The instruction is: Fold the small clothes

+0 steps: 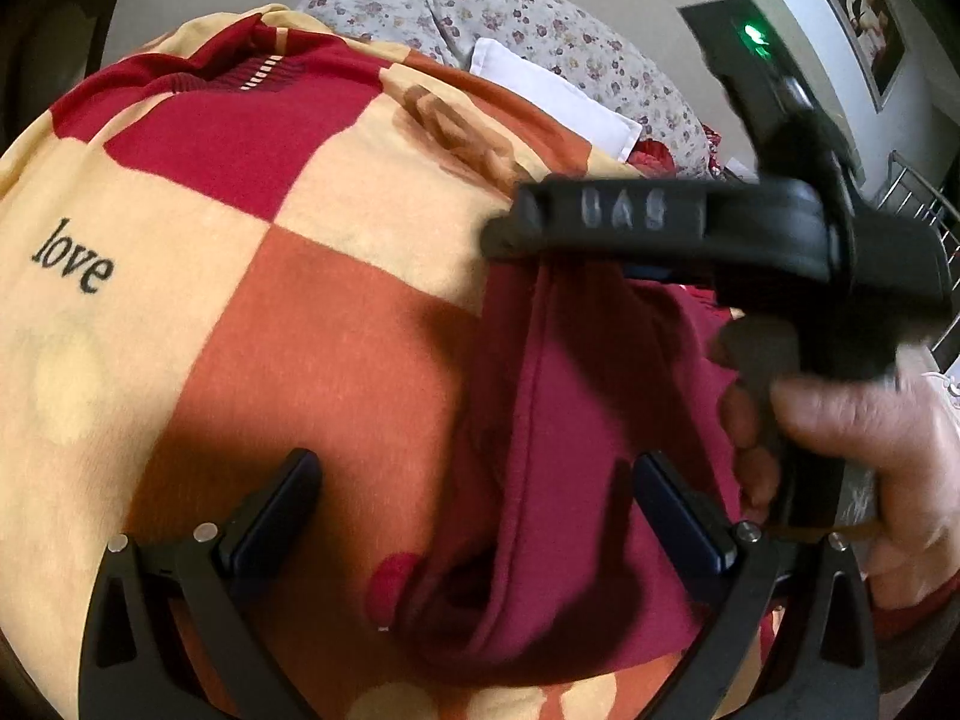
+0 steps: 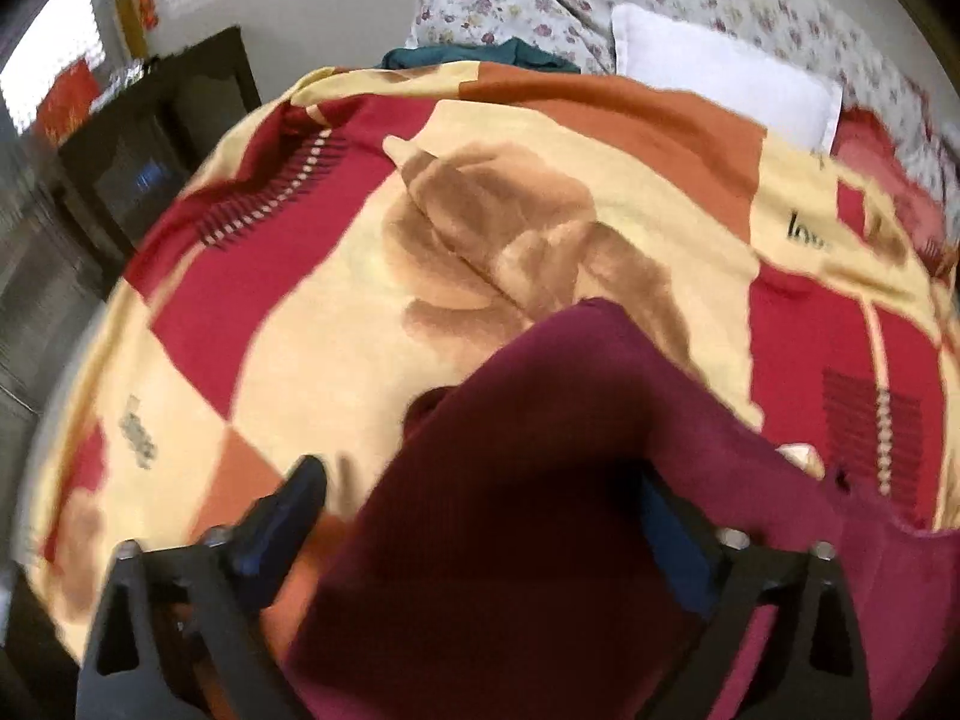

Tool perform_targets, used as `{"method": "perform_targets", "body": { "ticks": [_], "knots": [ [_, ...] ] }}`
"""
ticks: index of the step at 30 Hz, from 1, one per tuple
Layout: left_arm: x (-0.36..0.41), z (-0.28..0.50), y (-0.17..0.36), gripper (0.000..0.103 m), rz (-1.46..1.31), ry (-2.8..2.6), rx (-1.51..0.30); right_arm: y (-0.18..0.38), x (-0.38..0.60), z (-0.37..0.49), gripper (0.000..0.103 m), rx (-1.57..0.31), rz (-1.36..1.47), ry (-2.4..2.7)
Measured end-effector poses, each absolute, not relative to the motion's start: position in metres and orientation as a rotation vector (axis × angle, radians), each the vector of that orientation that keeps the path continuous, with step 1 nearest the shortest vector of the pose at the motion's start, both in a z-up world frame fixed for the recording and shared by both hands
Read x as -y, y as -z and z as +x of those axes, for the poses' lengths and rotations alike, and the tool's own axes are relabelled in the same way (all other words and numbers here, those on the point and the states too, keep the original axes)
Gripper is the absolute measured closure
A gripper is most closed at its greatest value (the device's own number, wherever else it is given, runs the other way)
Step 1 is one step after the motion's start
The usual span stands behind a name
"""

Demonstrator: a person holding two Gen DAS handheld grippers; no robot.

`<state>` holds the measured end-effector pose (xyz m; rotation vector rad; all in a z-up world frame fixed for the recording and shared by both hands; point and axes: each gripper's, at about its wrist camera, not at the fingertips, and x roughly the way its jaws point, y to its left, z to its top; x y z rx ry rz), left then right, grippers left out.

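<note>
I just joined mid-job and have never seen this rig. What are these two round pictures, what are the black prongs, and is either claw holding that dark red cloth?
Each picture comes from a camera on a hand-held claw, looking along its two prongs. The left claw stands wide open over the maroon garment, which lies on a checked blanket. That view also shows a person's hand holding the right claw. In its own view cloth drapes between the prongs; whether they grip it, I cannot tell.
</note>
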<state>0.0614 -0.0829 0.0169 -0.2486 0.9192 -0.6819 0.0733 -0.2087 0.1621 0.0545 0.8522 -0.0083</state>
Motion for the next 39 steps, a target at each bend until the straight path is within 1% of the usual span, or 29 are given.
{"method": "perform_targets", "body": {
  "ticks": [1, 2, 3, 4, 5, 7, 12, 13, 14, 15, 16, 17, 18, 19, 20, 22, 23, 25, 26, 28, 30, 36, 39],
  "knots": [
    [0.085, 0.063, -0.018, 0.000, -0.240, 0.676, -0.920, -0.161, 0.209, 0.071, 0.031, -0.840, 0.028, 0.024],
    [0.087, 0.066, -0.018, 0.000, -0.235, 0.668, -0.921, -0.163, 0.215, 0.065, 0.035, -0.822, 0.037, -0.003],
    [0.090, 0.068, -0.019, 0.000, -0.233, 0.661, -0.922, -0.166, 0.220, 0.061, 0.049, -0.815, 0.054, -0.021],
    [0.093, 0.071, -0.020, 0.000, -0.235, 0.660, -0.925, -0.169, 0.227, 0.056, 0.067, -0.808, 0.076, -0.033],
    [0.096, 0.072, -0.021, 0.000, -0.239, 0.660, -0.928, -0.173, 0.237, 0.051, 0.077, -0.797, 0.118, -0.055],
    [0.102, 0.074, -0.023, 0.000, -0.249, 0.676, -0.926, -0.181, 0.252, 0.041, 0.081, -0.771, 0.194, -0.105],
    [0.127, 0.069, -0.028, 0.000, -0.201, 0.761, -0.911, -0.186, 0.274, 0.018, 0.084, -0.714, 0.321, -0.194],
    [0.133, 0.069, -0.028, 0.003, -0.186, 0.783, -0.915, -0.185, 0.277, 0.017, 0.084, -0.712, 0.342, -0.209],
    [0.136, 0.069, -0.029, 0.008, -0.186, 0.794, -0.913, -0.183, 0.279, 0.017, 0.083, -0.711, 0.362, -0.230],
    [0.137, 0.068, -0.029, 0.023, -0.190, 0.802, -0.912, -0.183, 0.280, 0.015, 0.080, -0.700, 0.382, -0.247],
    [0.137, 0.068, -0.030, 0.032, -0.190, 0.802, -0.921, -0.184, 0.284, 0.011, 0.073, -0.673, 0.412, -0.254],
    [0.136, 0.068, -0.030, 0.035, -0.191, 0.799, -0.927, -0.186, 0.288, 0.005, 0.053, -0.650, 0.436, -0.261],
    [0.135, 0.068, -0.030, 0.039, -0.193, 0.801, -0.928, -0.188, 0.293, -0.001, 0.044, -0.633, 0.456, -0.267],
    [0.134, 0.067, -0.030, 0.043, -0.191, 0.805, -0.928, -0.191, 0.298, -0.008, 0.038, -0.614, 0.469, -0.265],
    [0.133, 0.068, -0.030, 0.046, -0.188, 0.807, -0.930, -0.194, 0.305, -0.017, 0.039, -0.607, 0.462, -0.230],
    [0.131, 0.069, -0.029, 0.054, -0.198, 0.818, -0.940, -0.194, 0.312, -0.030, 0.039, -0.633, 0.405, -0.161],
    [0.130, 0.069, -0.028, 0.055, -0.206, 0.825, -0.944, -0.191, 0.315, -0.036, 0.041, -0.650, 0.369, -0.126],
    [0.130, 0.067, -0.029, 0.064, -0.206, 0.834, -0.947, -0.179, 0.320, -0.049, 0.076, -0.698, 0.290, -0.066],
    [0.130, 0.066, -0.029, 0.067, -0.202, 0.837, -0.948, -0.172, 0.324, -0.054, 0.078, -0.721, 0.270, -0.039],
    [0.131, 0.063, -0.032, 0.074, -0.193, 0.843, -0.950, -0.153, 0.331, -0.060, 0.081, -0.757, 0.271, -0.029],
    [0.134, 0.060, -0.039, 0.077, -0.180, 0.856, -0.951, -0.131, 0.334, -0.058, 0.083, -0.801, 0.275, -0.025],
    [0.143, 0.041, -0.068, 0.079, -0.168, 0.898, -0.935, -0.142, 0.346, -0.080, 0.082, -0.726, 0.332, -0.063],
    [0.154, 0.027, -0.083, 0.079, -0.161, 0.936, -0.923, -0.126, 0.357, -0.075, 0.080, -0.760, 0.399, -0.064]
  ]
}}
